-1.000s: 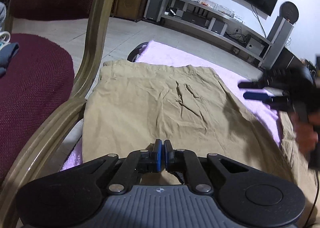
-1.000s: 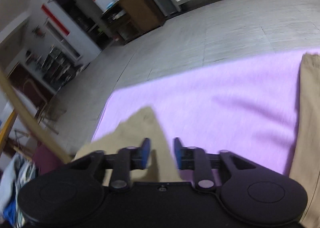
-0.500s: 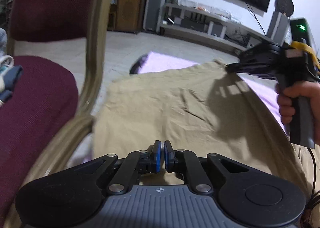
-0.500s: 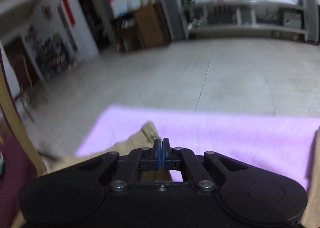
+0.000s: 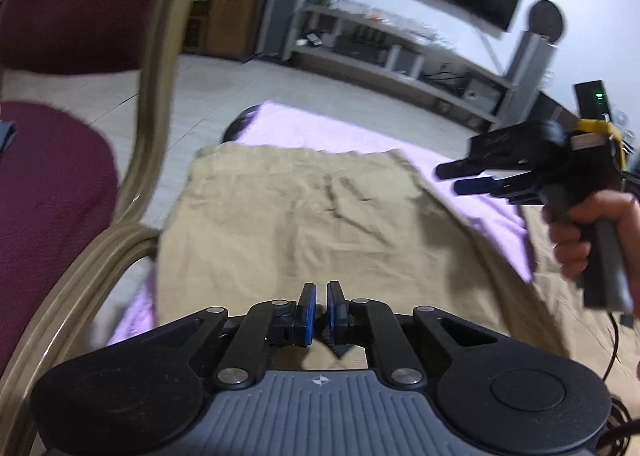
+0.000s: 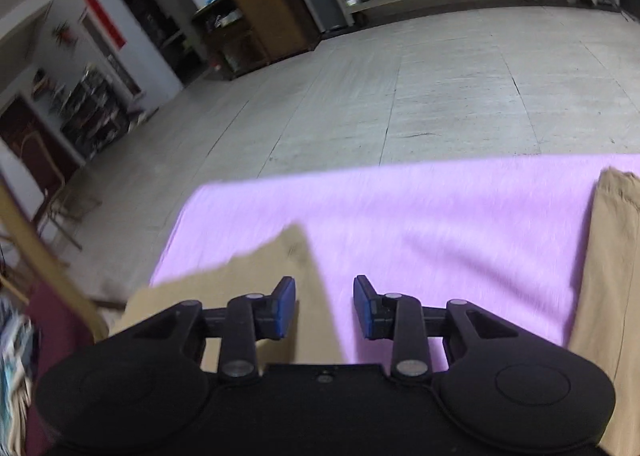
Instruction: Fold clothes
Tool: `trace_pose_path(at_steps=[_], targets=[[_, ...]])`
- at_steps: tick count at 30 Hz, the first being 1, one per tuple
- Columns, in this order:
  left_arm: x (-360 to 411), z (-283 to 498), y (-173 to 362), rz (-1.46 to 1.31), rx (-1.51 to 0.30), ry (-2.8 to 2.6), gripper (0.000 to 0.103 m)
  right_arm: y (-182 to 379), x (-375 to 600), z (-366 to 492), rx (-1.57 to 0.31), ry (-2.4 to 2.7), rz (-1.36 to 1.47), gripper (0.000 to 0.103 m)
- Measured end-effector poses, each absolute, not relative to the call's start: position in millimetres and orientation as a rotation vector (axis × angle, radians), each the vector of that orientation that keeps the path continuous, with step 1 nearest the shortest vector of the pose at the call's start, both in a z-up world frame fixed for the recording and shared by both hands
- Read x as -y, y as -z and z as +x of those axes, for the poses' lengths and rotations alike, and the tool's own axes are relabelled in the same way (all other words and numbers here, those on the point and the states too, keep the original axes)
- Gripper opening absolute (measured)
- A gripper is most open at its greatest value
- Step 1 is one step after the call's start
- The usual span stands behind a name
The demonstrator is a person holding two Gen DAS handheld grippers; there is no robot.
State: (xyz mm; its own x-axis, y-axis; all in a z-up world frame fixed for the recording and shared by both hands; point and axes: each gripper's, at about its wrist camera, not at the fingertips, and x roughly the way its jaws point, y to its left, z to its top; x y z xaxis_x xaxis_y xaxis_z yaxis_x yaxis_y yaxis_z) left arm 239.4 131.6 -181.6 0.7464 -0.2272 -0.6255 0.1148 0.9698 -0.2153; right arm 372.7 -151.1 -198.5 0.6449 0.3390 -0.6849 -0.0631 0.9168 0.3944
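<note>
- We are keeping our left gripper (image 5: 321,306) nearly together above the tan trousers (image 5: 288,223).
- Our right gripper (image 6: 324,306) is opening, empty, over the trousers' corner.

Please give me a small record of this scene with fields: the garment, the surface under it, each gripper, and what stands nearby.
garment: tan trousers, lying partly folded
surface: lilac cloth spread under the trousers
left gripper: shut, low over the near edge of the trousers; whether it pinches fabric is not visible
right gripper: jaws opening, nothing held between them, above the trousers' corner
nearby: chair with dark red cushion, beside the trousers
</note>
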Motion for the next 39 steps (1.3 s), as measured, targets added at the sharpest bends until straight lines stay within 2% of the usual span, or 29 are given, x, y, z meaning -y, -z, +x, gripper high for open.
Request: trace_pose_path(at_steps=[3,7,8,9,10,12,13,16,19,22,23,25,27,29,30,35,39], targets=[[-120.9,241.6,190.2,-0.11,-0.735,0.182,0.009,186.5,136.6,339.5,-0.846,-0.344,0.295,0.031],[-119.5,241.8,193.8,-0.097,-0.733,0.162,0.013,194.1,131.9,301.9,-1.018,-0.474,0.324,0.028],[-120.4,241.8,193.8,-0.104,-0.735,0.156,0.014,199.7,138.4,296.9,-1.039,-0.447,0.334,0.022],[-121.4,241.7,193.7,-0.109,-0.736,0.152,0.014,204.0,149.6,293.3,-1.038,-0.403,0.354,0.0],[-122.2,241.9,192.6,-0.115,-0.739,0.142,0.014,207.5,162.8,290.1,-1.032,-0.353,0.385,0.0],[-123.9,239.2,186.8,-0.12,-0.735,0.111,0.006,205.5,198.2,281.7,-0.987,-0.182,0.5,0.003],[-125.5,234.2,180.7,-0.133,-0.726,0.118,0.006,202.0,212.0,274.8,-0.964,-0.112,0.548,0.008],[-130.1,211.5,159.5,-0.181,-0.695,0.186,0.006,184.7,225.1,244.7,-0.945,-0.129,0.631,0.009],[-126.7,182.7,155.2,-0.205,-0.74,0.246,0.006,184.1,200.6,225.8,-1.025,-0.301,0.667,0.012],[-121.5,160.2,182.4,-0.229,-0.888,0.214,0.006,204.3,172.4,212.8,-1.136,-0.375,0.637,0.013],[-121.7,153.1,186.8,-0.219,-0.903,0.193,0.011,212.0,170.9,211.2,-1.148,-0.353,0.627,0.0],[-123.6,139.4,185.6,-0.178,-0.898,0.144,0.011,214.9,186.5,207.8,-1.12,-0.281,0.699,0.0],[-129.0,127.5,178.6,-0.132,-0.907,0.073,0.009,201.0,205.8,199.8,-1.085,-0.126,0.689,0.0],[-140.1,112.7,171.7,-0.137,-0.914,0.029,0.009,172.1,216.8,183.0,-1.05,-0.017,0.562,0.007],[-146.3,104.1,167.2,-0.159,-0.91,0.021,0.009,158.0,223.1,173.4,-1.028,0.015,0.523,0.007],[-152.1,61.1,138.9,-0.195,-0.848,0.037,0.007,95.7,262.6,108.1,-0.895,-0.066,0.604,0.009],[-129.2,40.4,123.0,-0.194,-0.821,0.128,0.007,83.4,289.0,64.3,-0.848,-0.092,0.719,0.011]])
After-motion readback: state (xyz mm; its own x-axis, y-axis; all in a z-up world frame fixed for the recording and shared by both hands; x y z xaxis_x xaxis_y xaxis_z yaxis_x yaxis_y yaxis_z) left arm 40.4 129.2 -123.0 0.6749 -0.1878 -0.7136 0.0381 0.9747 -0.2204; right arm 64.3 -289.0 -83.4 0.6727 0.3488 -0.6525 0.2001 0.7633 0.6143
